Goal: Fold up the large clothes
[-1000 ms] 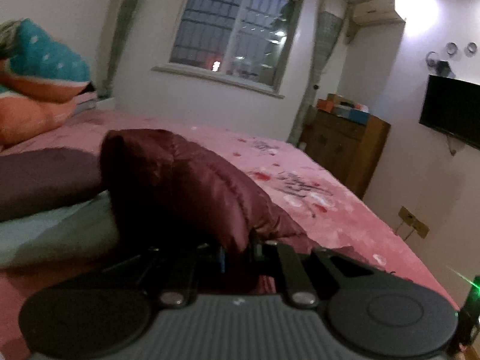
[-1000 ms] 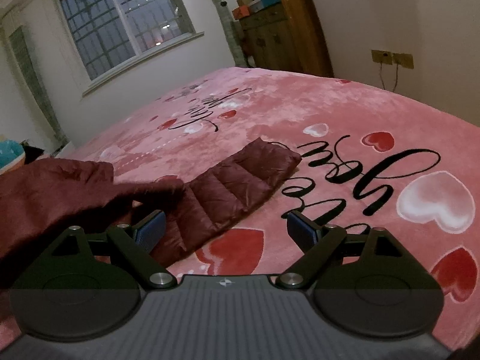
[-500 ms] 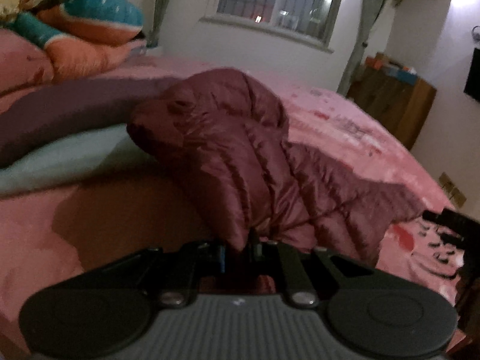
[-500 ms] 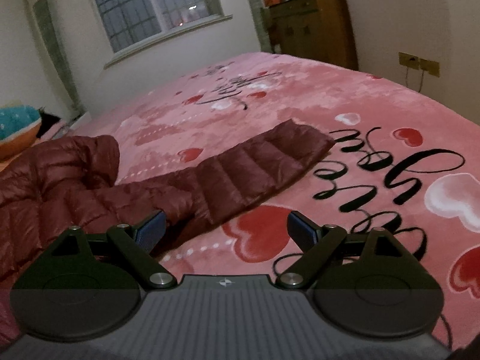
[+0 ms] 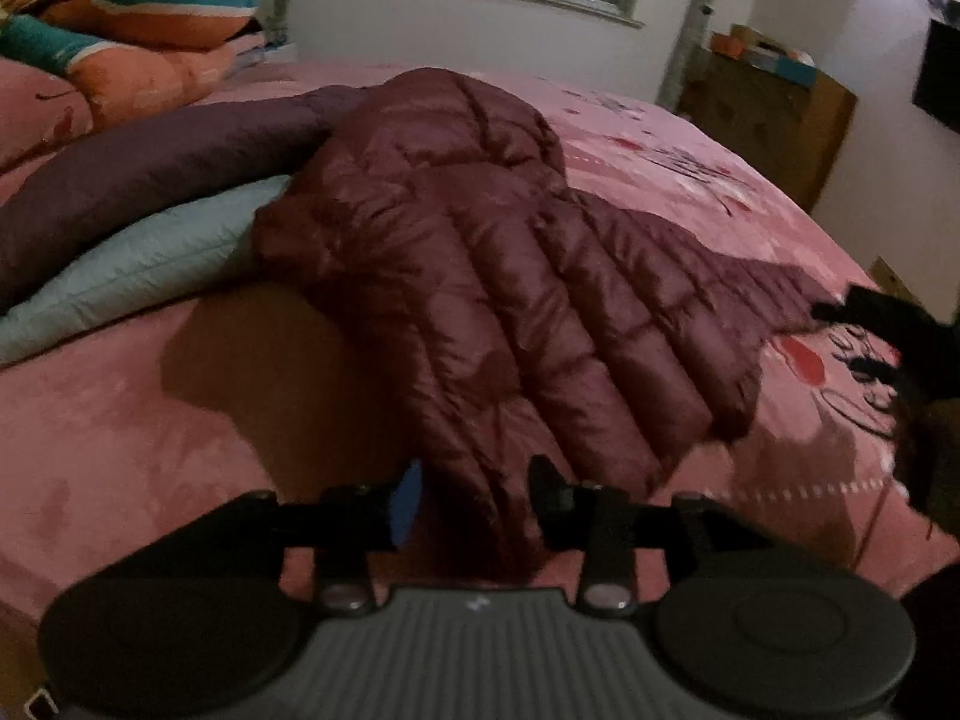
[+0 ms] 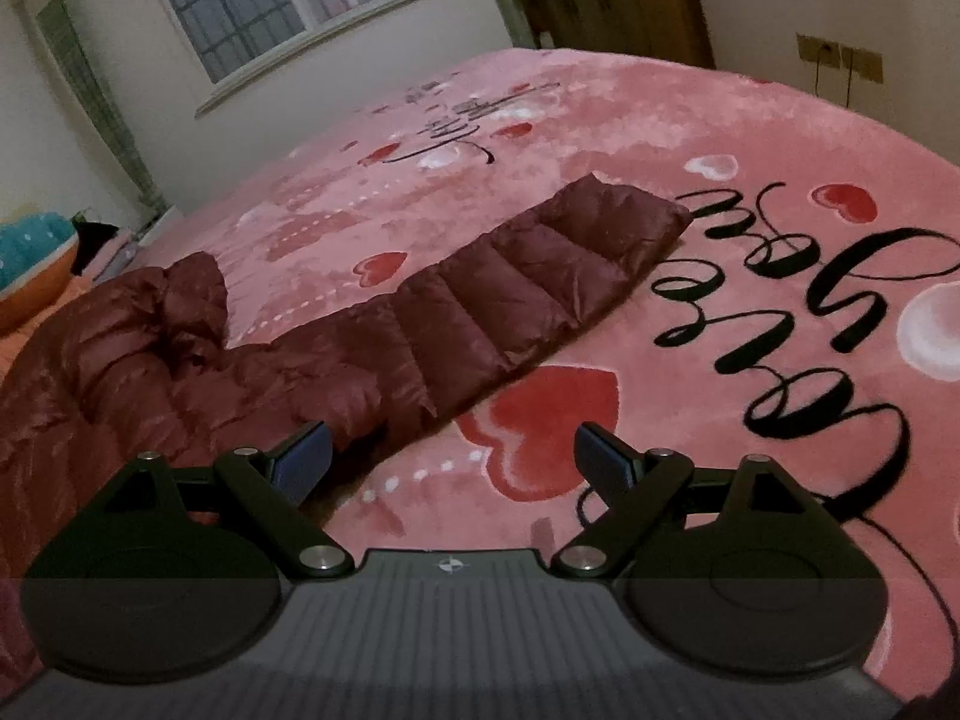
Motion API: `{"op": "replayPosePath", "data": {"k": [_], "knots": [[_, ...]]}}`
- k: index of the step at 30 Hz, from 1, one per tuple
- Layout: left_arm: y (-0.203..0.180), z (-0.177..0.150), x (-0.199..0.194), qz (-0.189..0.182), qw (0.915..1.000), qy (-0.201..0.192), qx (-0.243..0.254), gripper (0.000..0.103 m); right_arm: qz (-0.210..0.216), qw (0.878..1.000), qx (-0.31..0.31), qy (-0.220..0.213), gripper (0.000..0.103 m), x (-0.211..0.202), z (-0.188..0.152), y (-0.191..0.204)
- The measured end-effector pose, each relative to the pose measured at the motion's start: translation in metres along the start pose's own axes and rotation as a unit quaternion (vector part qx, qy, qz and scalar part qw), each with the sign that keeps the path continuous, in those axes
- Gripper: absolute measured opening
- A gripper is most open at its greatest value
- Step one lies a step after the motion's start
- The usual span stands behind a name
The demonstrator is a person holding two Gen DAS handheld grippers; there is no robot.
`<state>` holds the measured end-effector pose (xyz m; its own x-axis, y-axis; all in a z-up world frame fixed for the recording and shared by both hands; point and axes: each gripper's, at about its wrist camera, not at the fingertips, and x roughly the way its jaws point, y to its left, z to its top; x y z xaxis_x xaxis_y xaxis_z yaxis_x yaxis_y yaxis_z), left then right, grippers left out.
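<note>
The left gripper has its two fingers spread apart, with a fold of the dark red puffy jacket lying loose between them. The right gripper is wide apart, holding nothing, just near the jacket's sleeve on the pink blanket.

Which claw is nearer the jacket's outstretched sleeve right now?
Right. The right claw hangs open beside the sleeve, its left finger near the sleeve's base. The left claw straddles the jacket's hem, farther away.
</note>
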<state>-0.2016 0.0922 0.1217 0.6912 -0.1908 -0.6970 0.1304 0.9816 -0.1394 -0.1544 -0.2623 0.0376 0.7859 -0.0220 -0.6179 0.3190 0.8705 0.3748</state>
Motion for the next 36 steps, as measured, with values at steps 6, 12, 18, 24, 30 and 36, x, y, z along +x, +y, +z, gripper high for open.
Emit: {"op": "replayPosePath", "data": {"k": [6, 12, 18, 24, 30, 36], "knots": [[0.003, -0.001, -0.001, -0.001, 0.9999, -0.007, 0.008, 0.06, -0.008, 0.997, 0.08, 0.023, 0.103, 0.034, 0.015, -0.023], [0.014, 0.001, 0.019, -0.013, 0.9996, 0.001, -0.024, 0.061, -0.005, 0.988, 0.15, 0.04, 0.103, 0.07, 0.022, -0.049], [0.029, 0.004, 0.04, -0.032, 0.9974, -0.002, -0.065, 0.063, 0.033, 0.987, 0.158, 0.03, 0.101, 0.094, 0.027, -0.048], [0.038, 0.006, 0.062, -0.055, 0.9948, -0.005, -0.085, 0.066, 0.066, 0.987, 0.143, 0.023, 0.081, 0.121, 0.037, -0.043], [0.043, 0.009, 0.084, -0.077, 0.9913, -0.002, -0.107, 0.068, 0.067, 0.99, 0.125, 0.015, 0.054, 0.132, 0.044, -0.034], [0.033, 0.019, 0.102, -0.094, 0.9916, 0.002, -0.089, 0.052, 0.057, 0.99, 0.125, -0.012, 0.031, 0.118, 0.054, -0.032]]}}
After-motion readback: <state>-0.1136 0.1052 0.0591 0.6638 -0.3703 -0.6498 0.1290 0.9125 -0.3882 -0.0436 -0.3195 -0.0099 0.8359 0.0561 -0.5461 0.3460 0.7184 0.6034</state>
